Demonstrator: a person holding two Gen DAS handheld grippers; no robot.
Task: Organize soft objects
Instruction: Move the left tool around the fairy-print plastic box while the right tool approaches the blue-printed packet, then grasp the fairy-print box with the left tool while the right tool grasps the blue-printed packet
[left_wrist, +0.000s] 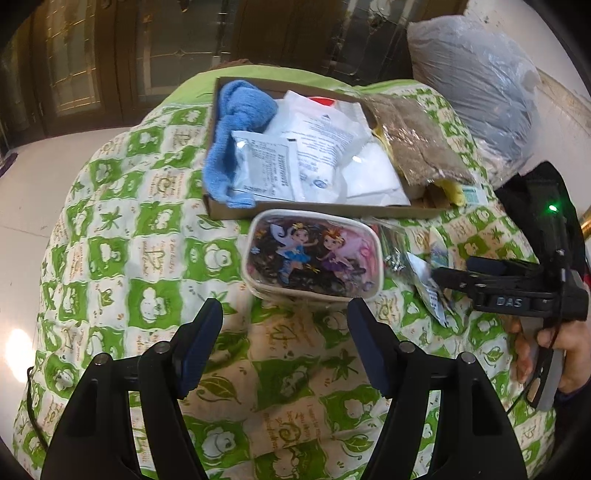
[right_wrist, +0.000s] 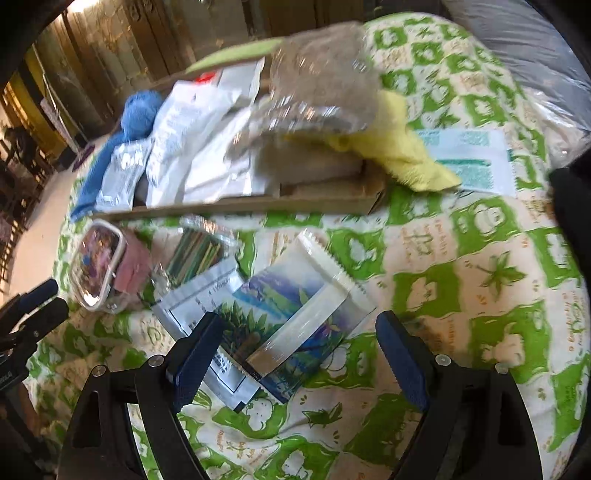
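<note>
The right hand-held gripper hangs steeply tilted over a flat wipes packet on the green-checked bedspread, jaws spread and empty. The packet lies just ahead between the fingers, its long axis running diagonally from near-left to far-right, so it crosses the jaw line at a slant. The cardboard tray of soft things sits beyond it. The left hand-held gripper, also released and empty, points down at the fairy-print pouch, just ahead of its fingertips.
</note>
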